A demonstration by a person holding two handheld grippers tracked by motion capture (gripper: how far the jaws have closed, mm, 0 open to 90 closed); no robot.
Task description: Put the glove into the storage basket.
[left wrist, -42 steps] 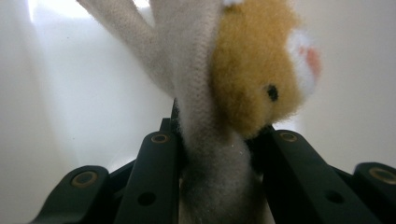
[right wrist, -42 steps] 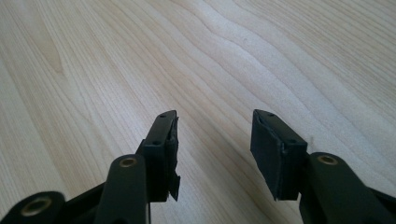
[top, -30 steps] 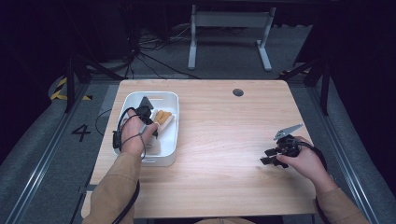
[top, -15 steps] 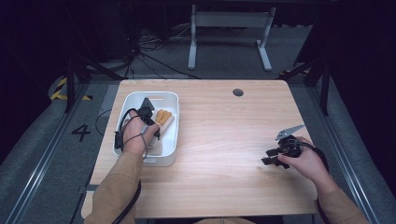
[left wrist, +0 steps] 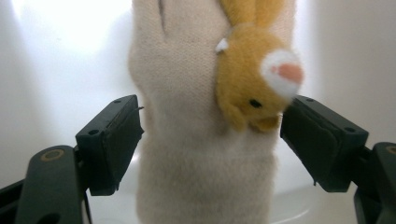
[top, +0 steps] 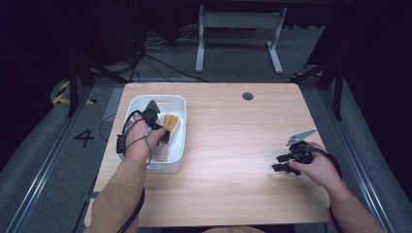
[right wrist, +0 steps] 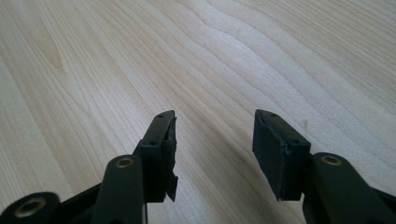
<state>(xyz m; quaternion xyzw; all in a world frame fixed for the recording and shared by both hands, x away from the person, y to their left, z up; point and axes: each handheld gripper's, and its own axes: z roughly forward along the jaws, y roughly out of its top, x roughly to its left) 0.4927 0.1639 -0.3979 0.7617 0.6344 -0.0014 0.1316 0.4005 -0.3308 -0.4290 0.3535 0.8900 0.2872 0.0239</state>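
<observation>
Just opened, the left hand-held gripper (left wrist: pixel 210 140) straddles the glove (left wrist: pixel 201 140) at nine o'clock, released into the bin (top: pixel 177 145); right hand-held gripper (right wrist: pixel 212 140) idles unclenched.

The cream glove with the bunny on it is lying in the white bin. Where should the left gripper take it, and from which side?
Probably the plain knitted cuff below the bunny. The cream glove is narrowest and flattest there, and already sits between the left gripper, whose jaws have just been opening. Come from above into the white bin, one finger on each long edge, clear of the plush head.
</observation>
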